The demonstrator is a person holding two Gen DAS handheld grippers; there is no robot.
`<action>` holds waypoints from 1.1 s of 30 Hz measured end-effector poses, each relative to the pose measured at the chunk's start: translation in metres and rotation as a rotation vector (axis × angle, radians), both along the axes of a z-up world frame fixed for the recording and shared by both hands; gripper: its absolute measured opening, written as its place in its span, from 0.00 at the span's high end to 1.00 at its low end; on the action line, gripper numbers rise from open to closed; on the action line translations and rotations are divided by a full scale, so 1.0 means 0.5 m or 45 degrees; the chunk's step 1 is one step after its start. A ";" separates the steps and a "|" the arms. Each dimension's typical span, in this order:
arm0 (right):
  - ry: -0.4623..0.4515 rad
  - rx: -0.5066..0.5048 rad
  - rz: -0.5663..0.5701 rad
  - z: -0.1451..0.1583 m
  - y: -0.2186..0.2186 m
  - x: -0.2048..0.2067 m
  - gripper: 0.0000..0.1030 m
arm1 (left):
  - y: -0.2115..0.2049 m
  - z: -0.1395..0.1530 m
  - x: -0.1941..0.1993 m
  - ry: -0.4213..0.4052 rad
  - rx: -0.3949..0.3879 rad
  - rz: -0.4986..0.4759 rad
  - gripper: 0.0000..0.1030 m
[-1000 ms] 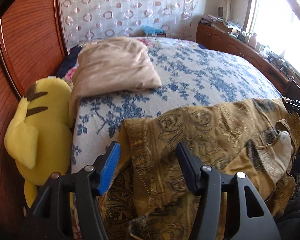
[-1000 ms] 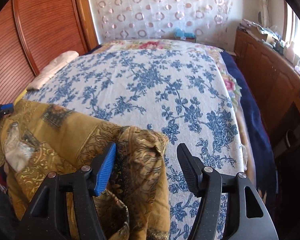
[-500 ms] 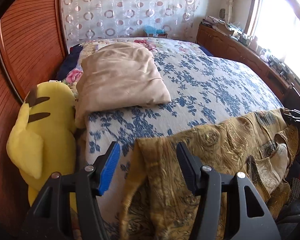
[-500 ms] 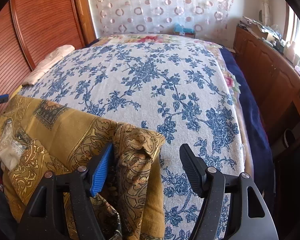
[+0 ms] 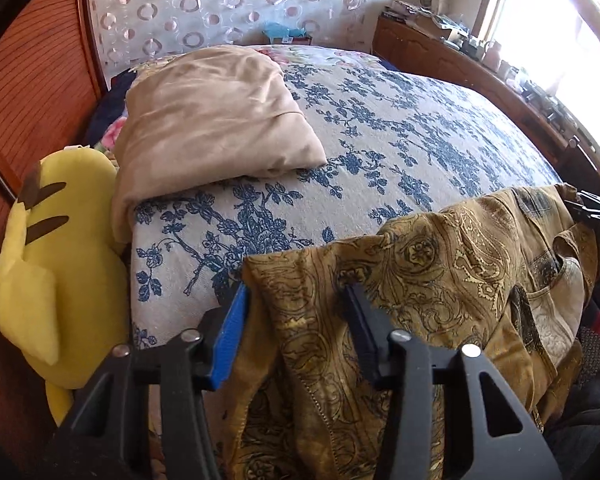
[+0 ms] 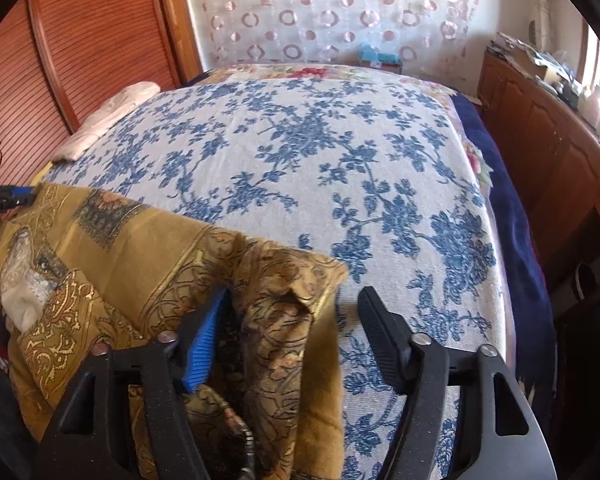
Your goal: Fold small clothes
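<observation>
A: Mustard paisley garment [image 5: 440,280] draped over the bed's near edge, on the blue floral bedspread [image 5: 380,152].

B: Claws?

A: Left gripper [image 5: 296,320] jaws wide apart, the garment's left corner between them, not pinched. Right gripper [image 6: 292,332] also wide, bunched right corner beside its blue pad, other finger clear of cloth. 2 grippers, 0 firm holds.

B: Risk?

A: Most fabric hangs off the edge, so it'll likely slide to the floor if lifted before closing. Bunched corner could give a crooked fold. Beige pillow [image 5: 212,120] and yellow plush [image 5: 56,264] stay clear.
</observation>
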State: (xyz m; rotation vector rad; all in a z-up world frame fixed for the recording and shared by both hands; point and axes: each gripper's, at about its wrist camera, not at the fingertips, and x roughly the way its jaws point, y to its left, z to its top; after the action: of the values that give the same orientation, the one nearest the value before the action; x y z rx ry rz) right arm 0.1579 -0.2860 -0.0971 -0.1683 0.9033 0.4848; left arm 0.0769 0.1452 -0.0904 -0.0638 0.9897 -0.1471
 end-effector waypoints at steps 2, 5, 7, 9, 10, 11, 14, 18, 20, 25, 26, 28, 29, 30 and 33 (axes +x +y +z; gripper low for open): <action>0.002 0.011 0.037 0.000 0.010 -0.005 0.62 | -0.008 0.003 -0.005 -0.007 0.007 -0.005 0.79; 0.000 0.039 0.070 0.002 0.019 -0.020 0.83 | -0.024 0.011 -0.019 -0.033 0.016 -0.022 0.94; -0.023 0.058 0.077 0.010 0.021 -0.036 0.86 | -0.037 0.029 -0.035 -0.075 0.029 -0.029 0.96; -0.049 0.094 0.077 0.027 0.018 -0.053 0.88 | -0.046 0.065 -0.061 -0.151 0.012 -0.026 0.96; -0.073 0.118 0.074 0.042 0.014 -0.064 0.88 | -0.048 0.086 -0.073 -0.194 0.002 -0.020 0.96; -0.107 0.141 0.065 0.065 0.009 -0.078 0.89 | -0.048 0.112 -0.089 -0.252 -0.013 -0.012 0.96; -0.207 0.199 0.019 0.145 -0.008 -0.118 0.89 | -0.042 0.195 -0.138 -0.411 -0.050 0.016 0.96; -0.361 0.244 0.018 0.257 -0.009 -0.184 0.90 | -0.038 0.287 -0.185 -0.561 -0.057 0.022 0.96; -0.417 0.250 0.024 0.303 -0.011 -0.203 0.90 | -0.035 0.334 -0.203 -0.637 -0.064 0.024 0.96; -0.546 0.252 0.035 0.420 -0.023 -0.226 0.90 | -0.039 0.446 -0.236 -0.823 -0.061 0.000 0.96; -0.571 0.253 0.037 0.445 -0.027 -0.229 0.90 | -0.040 0.471 -0.244 -0.866 -0.060 -0.002 0.96; -0.618 0.255 0.036 0.483 -0.036 -0.239 0.90 | -0.035 0.501 -0.248 -0.921 -0.064 -0.002 0.96; -0.643 0.260 0.034 0.504 -0.041 -0.245 0.90 | -0.033 0.516 -0.254 -0.948 -0.069 -0.005 0.96; -0.665 0.271 0.029 0.524 -0.047 -0.251 0.90 | -0.030 0.529 -0.260 -0.974 -0.070 -0.003 0.96; -0.712 0.300 0.026 0.562 -0.062 -0.271 0.90 | -0.021 0.551 -0.274 -1.027 -0.079 0.010 0.96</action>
State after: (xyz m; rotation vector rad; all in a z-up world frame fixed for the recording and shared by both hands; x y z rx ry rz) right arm 0.0227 -0.3172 0.1839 -0.0899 0.2952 0.5233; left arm -0.0599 0.1349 0.1852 -0.0576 0.1802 -0.1757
